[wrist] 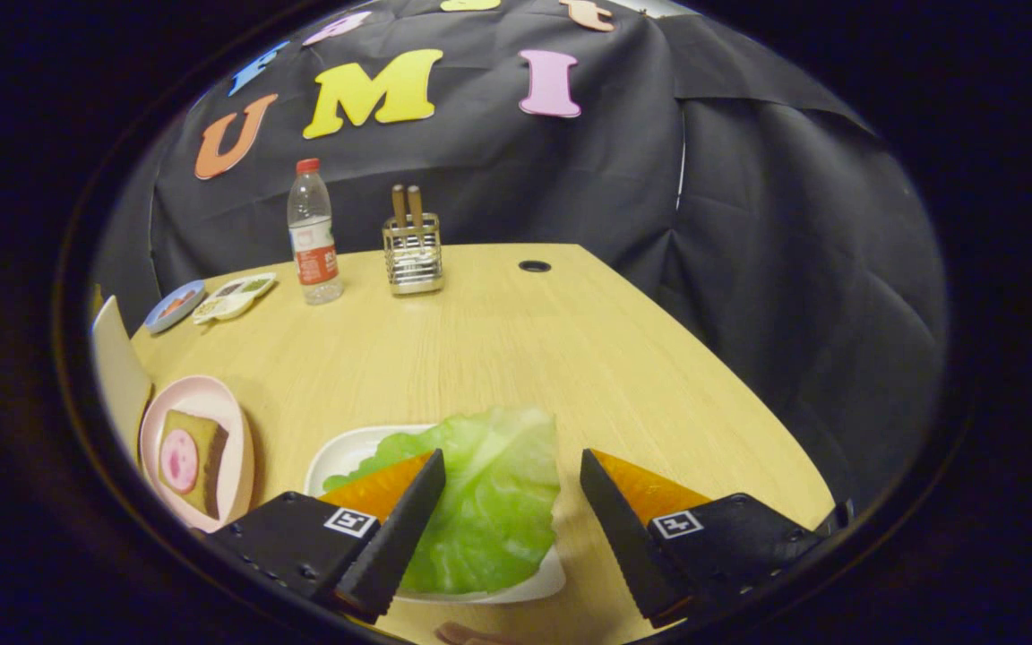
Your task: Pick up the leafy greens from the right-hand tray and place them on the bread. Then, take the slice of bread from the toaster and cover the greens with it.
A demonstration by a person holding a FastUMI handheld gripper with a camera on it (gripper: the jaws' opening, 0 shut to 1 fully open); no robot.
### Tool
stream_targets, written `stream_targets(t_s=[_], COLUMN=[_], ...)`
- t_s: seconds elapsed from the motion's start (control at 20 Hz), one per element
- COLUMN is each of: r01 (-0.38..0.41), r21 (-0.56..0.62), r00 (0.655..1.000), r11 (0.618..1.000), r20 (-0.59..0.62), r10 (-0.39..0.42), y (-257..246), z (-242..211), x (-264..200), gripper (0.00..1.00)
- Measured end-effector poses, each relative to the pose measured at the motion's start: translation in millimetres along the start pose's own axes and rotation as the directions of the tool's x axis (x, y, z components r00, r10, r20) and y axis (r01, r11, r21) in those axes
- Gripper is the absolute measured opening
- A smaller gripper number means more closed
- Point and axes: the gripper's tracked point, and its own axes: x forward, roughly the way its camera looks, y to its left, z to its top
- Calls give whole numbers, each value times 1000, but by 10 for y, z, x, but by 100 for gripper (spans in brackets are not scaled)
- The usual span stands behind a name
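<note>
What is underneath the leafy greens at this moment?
The leafy greens lie on a white tray on the wooden table. The tray's middle is covered by the leaf. The open tool straddles the leaf.

The bench looks like pale wood laminate, smooth with a fine straight grain and a soft sheen. Near its far edge stand a clear plastic bottle and a shiny wire-metal holder. The leafy greens look glossy and crinkled on a smooth white tray. The booth wall is matt cloth, creased.
</note>
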Motion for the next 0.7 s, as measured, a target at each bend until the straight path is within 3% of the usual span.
stream_targets(t_s=[0.05,0.1,0.3,0.35,0.45,0.5,0.6,0.7], r01=[13,40,22,19,48,74,41,24], r21=[-3,-8,-16,-27,-59,-78,-65,-39], r00=[1000,999,999,1000,999,997,999,998], r11=[1000,999,1000,999,997,994,997,999], r20=[2,-2,-27,-21,-8,-3,11,51], r10=[-13,-40,-22,-19,-49,-75,-41,-22], y=[-31,-91,-42,-28,-75,-129,-66,-75], z=[8,-8,-45,-39,-29,-4,27,110], x=[9,42,48,47,61,68,36,-44], gripper=[96,88,58,58,37,32,10,0])
